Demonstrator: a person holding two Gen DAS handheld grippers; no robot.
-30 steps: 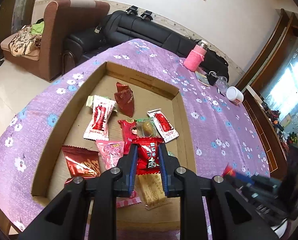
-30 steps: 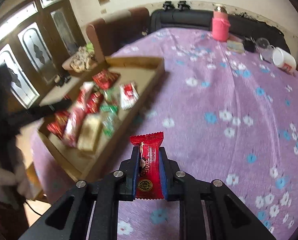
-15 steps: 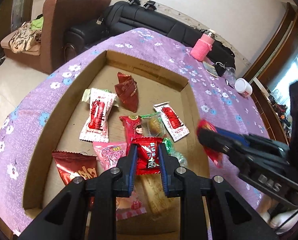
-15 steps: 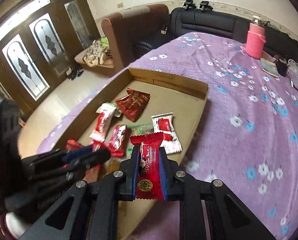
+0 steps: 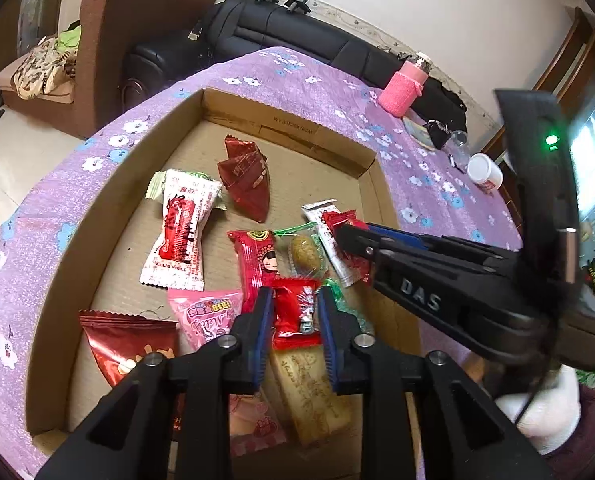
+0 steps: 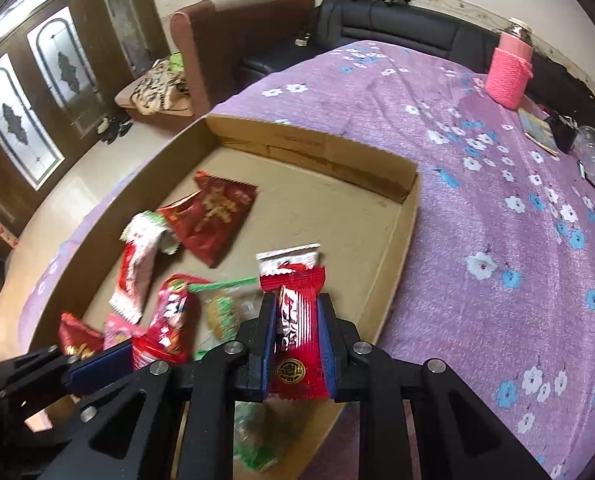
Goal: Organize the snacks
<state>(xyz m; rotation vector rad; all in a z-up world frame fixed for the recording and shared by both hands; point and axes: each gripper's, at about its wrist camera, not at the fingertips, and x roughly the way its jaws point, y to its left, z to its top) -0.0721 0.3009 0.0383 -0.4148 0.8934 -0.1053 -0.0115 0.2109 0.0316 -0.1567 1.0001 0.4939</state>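
A shallow cardboard tray (image 5: 289, 128) (image 6: 317, 152) on the purple flowered tablecloth (image 6: 497, 240) holds several wrapped snacks. My left gripper (image 5: 295, 300) hangs low over the tray's near part. A small red candy (image 5: 297, 312) sits between its pads, which still touch it as the jaws are opening. My right gripper (image 6: 295, 300) is over the tray's right side with a long red packet (image 6: 297, 320) between its pads, tilted. Those jaws are opening too. In the left wrist view the right gripper (image 5: 341, 232) reaches in from the right. The left gripper (image 6: 129, 356) shows at the lower left of the right wrist view.
In the tray lie a dark red pouch (image 5: 245, 176), a white-and-red packet (image 5: 181, 228), a pink packet (image 5: 209, 316) and a beige bar (image 5: 313, 392). A pink-sleeved bottle (image 5: 403, 88) and a white cup (image 5: 485, 168) stand at the table's far right. Sofas sit behind.
My right gripper carried its red packet left from above the tablecloth to over the tray. The left gripper sank slightly towards the snacks. Both packets sit looser and more tilted.
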